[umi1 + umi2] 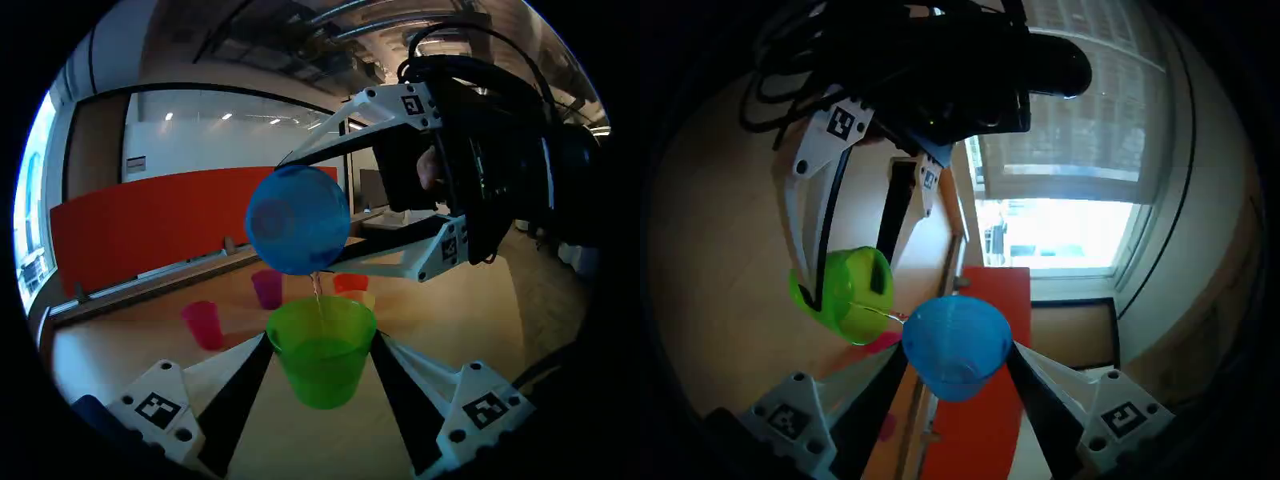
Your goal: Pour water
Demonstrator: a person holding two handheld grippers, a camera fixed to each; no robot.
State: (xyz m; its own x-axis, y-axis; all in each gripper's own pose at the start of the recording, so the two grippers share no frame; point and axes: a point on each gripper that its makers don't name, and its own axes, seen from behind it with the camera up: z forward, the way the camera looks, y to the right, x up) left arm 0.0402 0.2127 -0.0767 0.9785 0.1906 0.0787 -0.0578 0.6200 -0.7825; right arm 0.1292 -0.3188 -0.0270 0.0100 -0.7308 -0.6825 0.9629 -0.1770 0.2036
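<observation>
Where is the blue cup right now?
In the left gripper view the blue cup is centre frame, tipped in the right claw just above the green cup held by the left claw, with a thin water stream falling between them.

The left gripper view sits low and upright, close behind the green cup [322, 352], and faces across the table [480, 320] toward its far edge. The right gripper view is rolled sideways (the table stands at its left), close behind the blue cup [956, 348]. Both views share the two cups and the table.
</observation>
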